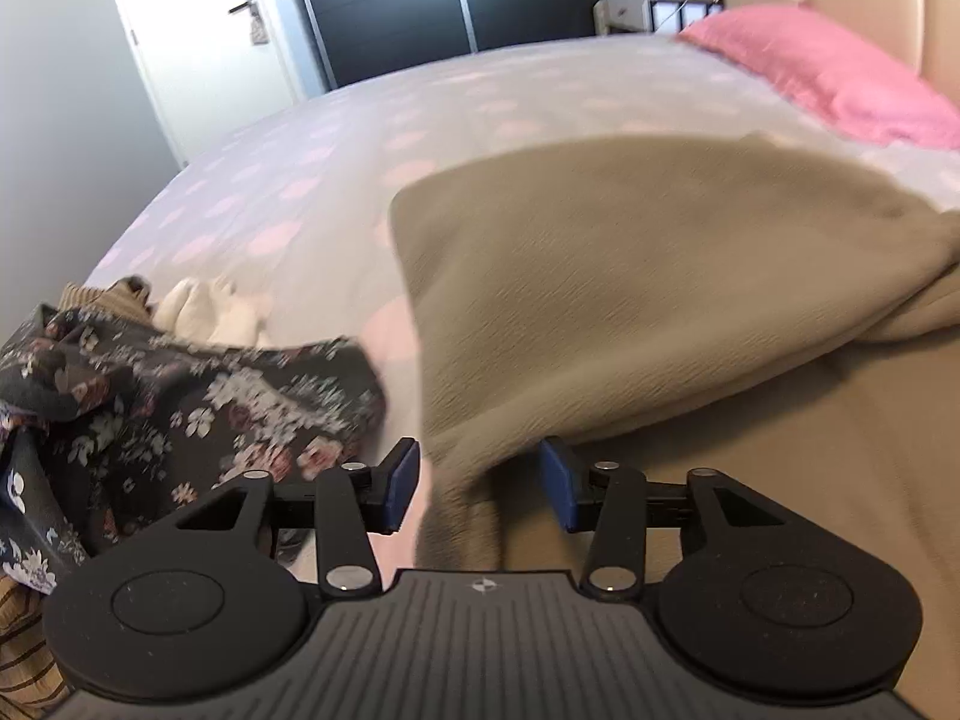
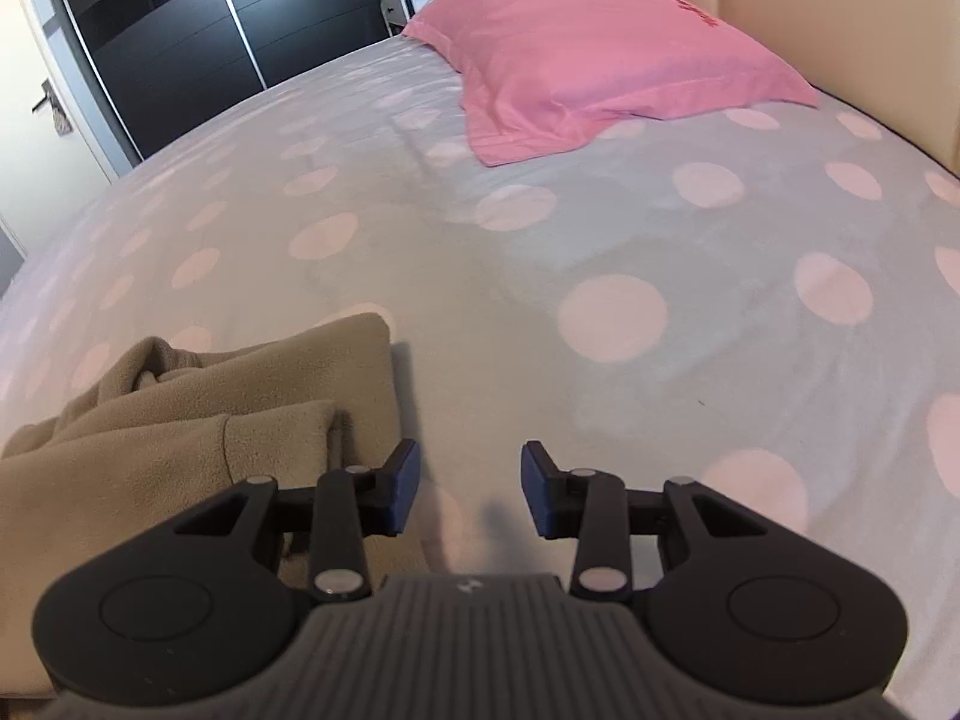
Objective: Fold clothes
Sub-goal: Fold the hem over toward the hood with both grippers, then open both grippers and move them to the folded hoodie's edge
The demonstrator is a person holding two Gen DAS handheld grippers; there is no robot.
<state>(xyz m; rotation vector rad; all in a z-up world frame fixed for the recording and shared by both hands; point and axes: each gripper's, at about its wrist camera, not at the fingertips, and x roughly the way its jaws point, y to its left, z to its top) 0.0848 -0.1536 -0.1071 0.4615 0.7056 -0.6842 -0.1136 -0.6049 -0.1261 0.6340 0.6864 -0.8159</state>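
- Left tongs [image 1: 478, 483]: jaws stood apart, with a blurred fold of the beige fleece garment [image 1: 630, 276] hanging between the blue pads [image 1: 401, 483]; the cloth appeared to touch neither pad, though motion blur made this uncertain
- Right tongs [image 2: 470, 489]: jaws stood apart and empty, only the spotted bedcover [image 2: 540, 252] showing between them
- Position of the task's thing: the beige fleece garment [image 2: 198, 414] lay on the bed, bunched and partly doubled over; in the left wrist view it spread ahead and to the right of the tongs, in the right wrist view it lay wholly to the left, its near edge just beside the left pad
- Governing relation: the garment lay between the two tongs, its longer run seemingly across the line joining them; the left tongs were nearer, being over the cloth, while the right tongs sat just off its edge and would need to shift leftward to reach it
- Other laundry: a dark floral garment [image 1: 180, 408] lay heaped left of the left tongs, apart from the fleece
- Background: a pink pillow [image 2: 600, 54] rested at the head of the bed, well apart from the work
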